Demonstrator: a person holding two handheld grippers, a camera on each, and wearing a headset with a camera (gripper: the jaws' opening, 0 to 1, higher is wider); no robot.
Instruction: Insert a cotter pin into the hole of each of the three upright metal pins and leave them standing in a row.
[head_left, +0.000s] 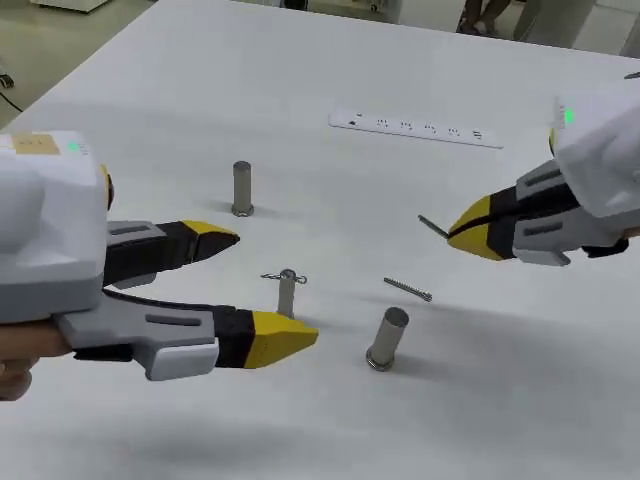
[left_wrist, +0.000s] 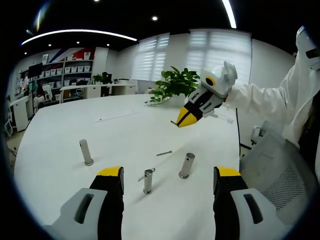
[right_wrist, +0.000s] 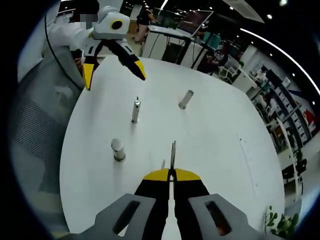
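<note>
Three upright metal pins stand on the white table: one at the back left (head_left: 242, 189), a middle one (head_left: 287, 291) with a cotter pin through its top hole, and a tilted-looking one at the front right (head_left: 386, 338). My left gripper (head_left: 262, 287) is open, its yellow tips either side of the middle pin (left_wrist: 148, 181). My right gripper (head_left: 462, 232) is shut on a cotter pin (head_left: 432, 227), held above the table. In the right gripper view that cotter pin (right_wrist: 173, 156) sticks out from the tips. Another cotter pin (head_left: 407, 289) lies loose on the table.
A white power strip (head_left: 415, 130) lies at the far side of the table (head_left: 150, 90). People stand beyond the far edge. A potted plant (left_wrist: 173, 86) and a mesh chair (left_wrist: 280, 165) sit past the table in the left gripper view.
</note>
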